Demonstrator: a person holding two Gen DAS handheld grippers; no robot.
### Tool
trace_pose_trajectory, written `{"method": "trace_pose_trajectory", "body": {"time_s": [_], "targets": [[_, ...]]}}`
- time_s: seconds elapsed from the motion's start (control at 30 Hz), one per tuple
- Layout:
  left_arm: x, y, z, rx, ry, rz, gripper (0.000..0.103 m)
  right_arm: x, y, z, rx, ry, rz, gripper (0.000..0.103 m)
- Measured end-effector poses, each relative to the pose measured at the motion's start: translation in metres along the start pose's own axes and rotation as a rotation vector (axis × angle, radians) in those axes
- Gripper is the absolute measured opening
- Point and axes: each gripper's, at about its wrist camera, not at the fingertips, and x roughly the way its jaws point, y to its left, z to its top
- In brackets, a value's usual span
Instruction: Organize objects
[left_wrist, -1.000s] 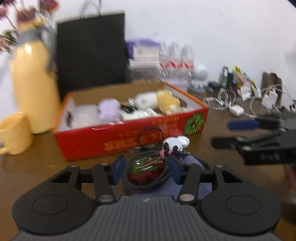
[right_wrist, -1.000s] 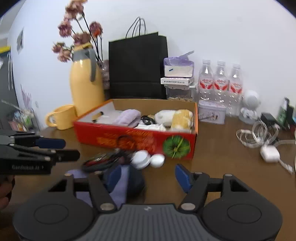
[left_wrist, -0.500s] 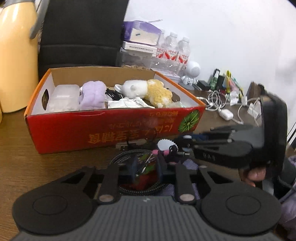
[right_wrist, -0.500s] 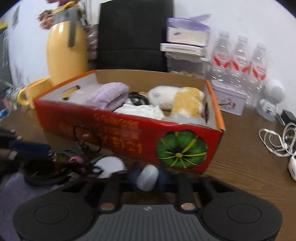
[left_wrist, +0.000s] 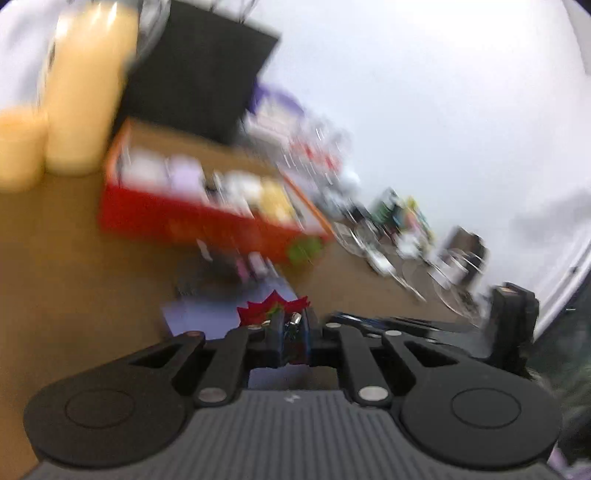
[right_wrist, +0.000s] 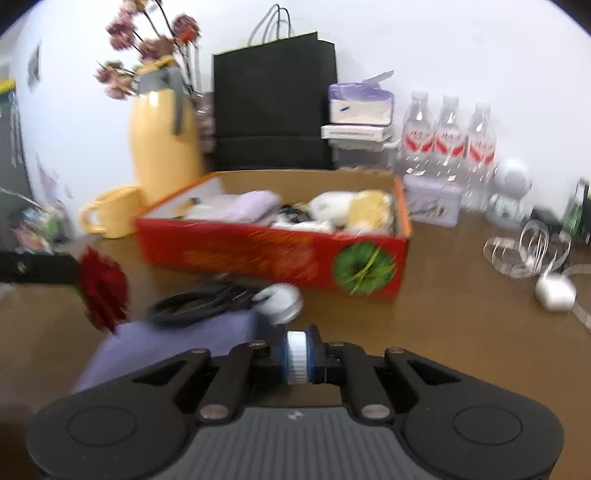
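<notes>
My left gripper (left_wrist: 291, 332) has a red spiky ornament (left_wrist: 273, 310) with a metal clip between its jaws; they are closing and the pads press on it. The left wrist view is blurred and tilted. In the right wrist view the ornament (right_wrist: 101, 288) hangs at the left gripper's tip (right_wrist: 75, 267), above the table. My right gripper (right_wrist: 297, 356) is shut on a small white ridged disc (right_wrist: 296, 354), held edge-on. Ahead lie a purple cloth (right_wrist: 166, 339), a black cable coil (right_wrist: 199, 299) and a white round lid (right_wrist: 280, 299). Behind them stands the red box (right_wrist: 258, 254) holding soft items.
A yellow flask (right_wrist: 162, 147) and yellow mug (right_wrist: 114, 218) stand left of the box, with a black bag (right_wrist: 273, 107) behind it. Water bottles (right_wrist: 448, 140), a tin (right_wrist: 432, 205), white cables (right_wrist: 524, 251) and a charger (right_wrist: 556, 293) fill the right side.
Both grippers went from open to shut on things. The left one lifted the red ornament off the cable coil and rolled. The right one took the white disc and drew back.
</notes>
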Motion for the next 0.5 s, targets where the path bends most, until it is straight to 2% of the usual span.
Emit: {"method": "trace_pose_trajectory", "body": {"time_s": [0.1,0.13,0.2,0.27,0.33,0.4,0.43,0.5], "targets": [[0.002,0.001,-0.027,-0.072,0.095,-0.025,0.010,-0.017,0.024,-0.028,0.014,0.049,0.099,0.009],[0.004,0.003,-0.034,-0.086,0.117,-0.005,0.011,-0.021,0.031,-0.035,0.018,0.062,0.126,0.009],[0.003,0.009,-0.042,-0.098,0.106,0.075,0.016,-0.028,0.039,-0.046,0.023,0.076,0.140,0.010],[0.000,0.010,-0.046,-0.081,0.098,0.149,0.032,-0.032,0.042,-0.052,0.027,0.083,0.091,0.015],[-0.008,0.004,-0.049,-0.045,0.077,0.153,0.058,-0.040,0.038,-0.053,0.036,0.076,0.032,0.018],[-0.012,-0.007,-0.054,0.015,0.066,0.135,0.070,-0.051,0.034,-0.053,0.053,0.045,-0.001,0.031],[-0.012,-0.012,-0.057,0.044,0.059,0.134,0.076,-0.057,0.032,-0.053,0.062,0.031,-0.011,0.034],[-0.011,-0.020,-0.061,0.077,0.051,0.156,0.077,-0.068,0.030,-0.056,0.067,0.021,-0.017,0.038]]}}
